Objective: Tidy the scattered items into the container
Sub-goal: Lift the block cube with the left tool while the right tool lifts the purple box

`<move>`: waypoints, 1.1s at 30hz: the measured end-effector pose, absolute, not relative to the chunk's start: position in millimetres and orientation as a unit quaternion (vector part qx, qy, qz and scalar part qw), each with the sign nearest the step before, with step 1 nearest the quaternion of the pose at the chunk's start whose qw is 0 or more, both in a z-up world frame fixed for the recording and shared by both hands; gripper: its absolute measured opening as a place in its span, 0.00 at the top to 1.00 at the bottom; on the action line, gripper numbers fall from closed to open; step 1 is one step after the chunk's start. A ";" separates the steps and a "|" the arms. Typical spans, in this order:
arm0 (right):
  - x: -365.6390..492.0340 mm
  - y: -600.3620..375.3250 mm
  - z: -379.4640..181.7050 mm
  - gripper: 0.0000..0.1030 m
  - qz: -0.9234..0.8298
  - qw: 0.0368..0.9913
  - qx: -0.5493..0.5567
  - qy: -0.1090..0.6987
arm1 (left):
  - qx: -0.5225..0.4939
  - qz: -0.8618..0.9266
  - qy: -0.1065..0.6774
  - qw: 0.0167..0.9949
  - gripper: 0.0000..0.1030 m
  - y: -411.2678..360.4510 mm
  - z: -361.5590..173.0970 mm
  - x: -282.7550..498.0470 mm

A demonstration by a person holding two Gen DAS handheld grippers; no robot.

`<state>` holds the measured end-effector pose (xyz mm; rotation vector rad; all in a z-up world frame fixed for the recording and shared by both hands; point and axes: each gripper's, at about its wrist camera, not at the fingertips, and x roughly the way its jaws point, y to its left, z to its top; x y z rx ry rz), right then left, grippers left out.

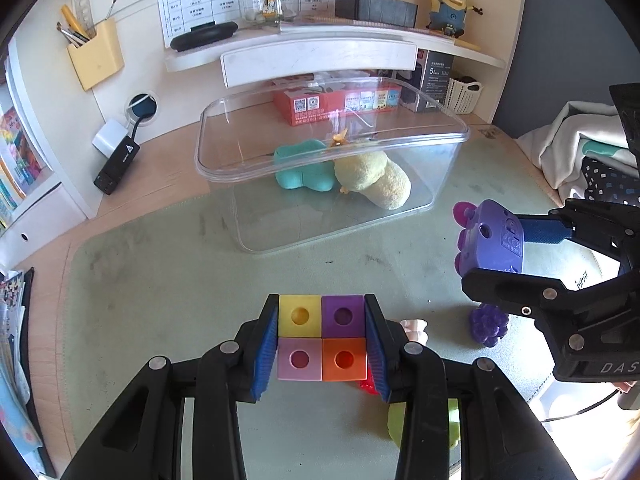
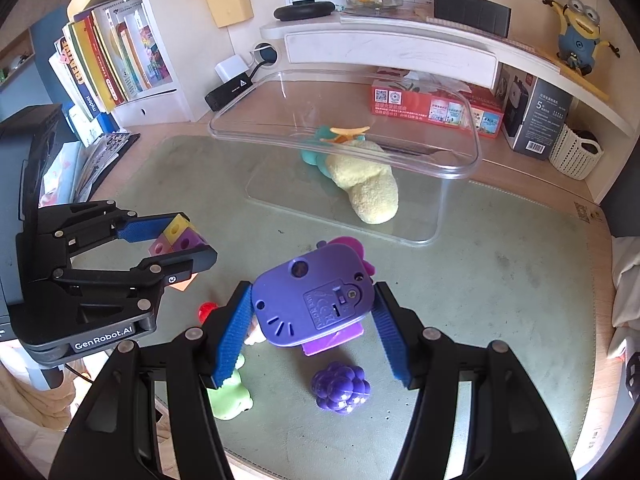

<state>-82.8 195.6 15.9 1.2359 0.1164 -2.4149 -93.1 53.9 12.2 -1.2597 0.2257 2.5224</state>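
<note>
My left gripper (image 1: pixel 322 340) is shut on a block of coloured cubes (image 1: pixel 322 338), yellow, purple, pink and orange, held above the mat; it also shows in the right wrist view (image 2: pixel 176 240). My right gripper (image 2: pixel 314 312) is shut on a purple toy (image 2: pixel 314 300), also seen in the left wrist view (image 1: pixel 490 240). The clear container (image 1: pixel 332 160) stands ahead on the mat and holds a teal toy (image 1: pixel 302 168) and a yellow plush (image 1: pixel 376 178). On the mat lie purple grapes (image 2: pixel 340 386), a green toy (image 2: pixel 228 394) and a small red piece (image 2: pixel 206 310).
A green mat (image 2: pixel 500 280) covers the desk. Behind the container are a red box (image 2: pixel 436 106), a white basket (image 2: pixel 574 154) and a shelf with a Minion figure (image 2: pixel 578 32). Books (image 2: pixel 108 52) stand at the left. Folded cloth (image 1: pixel 580 148) lies right.
</note>
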 end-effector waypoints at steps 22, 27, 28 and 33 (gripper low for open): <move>-91.2 202.1 56.7 0.45 -0.896 0.199 0.392 0.054 | -0.372 0.913 0.092 0.142 0.65 52.1 58.9 -100.7; -98.1 203.8 68.5 0.45 -0.904 0.192 0.378 0.059 | -0.365 0.916 0.089 0.141 0.65 53.4 65.4 -112.3; -100.2 204.3 71.0 0.45 -0.905 0.192 0.376 0.060 | -0.365 0.916 0.087 0.141 0.65 53.4 66.7 -115.1; -112.0 208.0 83.8 0.45 -0.911 0.185 0.364 0.055 | -0.358 0.919 0.082 0.141 0.65 55.1 75.1 -124.4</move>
